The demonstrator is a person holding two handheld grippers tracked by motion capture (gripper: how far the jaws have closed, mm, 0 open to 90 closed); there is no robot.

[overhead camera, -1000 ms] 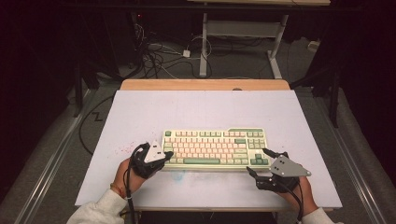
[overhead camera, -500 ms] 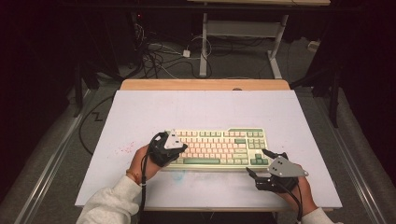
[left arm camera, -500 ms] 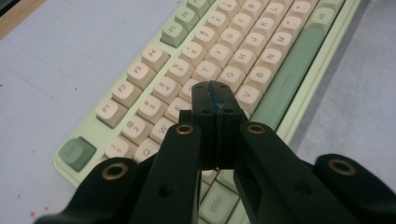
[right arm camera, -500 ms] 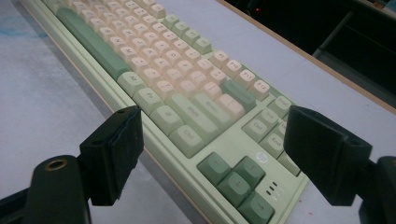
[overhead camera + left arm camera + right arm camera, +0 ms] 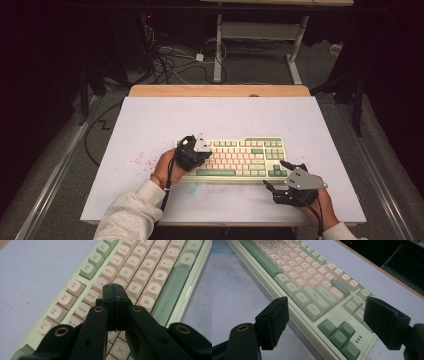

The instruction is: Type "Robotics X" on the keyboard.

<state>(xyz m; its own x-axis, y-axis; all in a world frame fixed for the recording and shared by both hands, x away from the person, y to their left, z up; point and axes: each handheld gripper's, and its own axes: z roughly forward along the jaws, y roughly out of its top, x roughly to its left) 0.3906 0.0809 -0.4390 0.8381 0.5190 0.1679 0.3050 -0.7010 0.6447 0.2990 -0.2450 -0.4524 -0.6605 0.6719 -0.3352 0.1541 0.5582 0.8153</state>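
Black jaws of the left gripper (image 5: 115,291) were pressed together, empty, hovering over the keyboard (image 5: 240,157) near its G and H keys, having slid in from the board's left edge, seemingly lining up a key press. Beyond them, the right gripper (image 5: 280,175) waited spread beside the arrow keys on the white table (image 5: 160,120); nothing blocked the way.

The keyboard (image 5: 232,157) lay on the table (image 5: 150,115), toward my edge. My left gripper (image 5: 192,150) hung over the keyboard's left end. My right gripper (image 5: 285,177) sat just off its near right corner.
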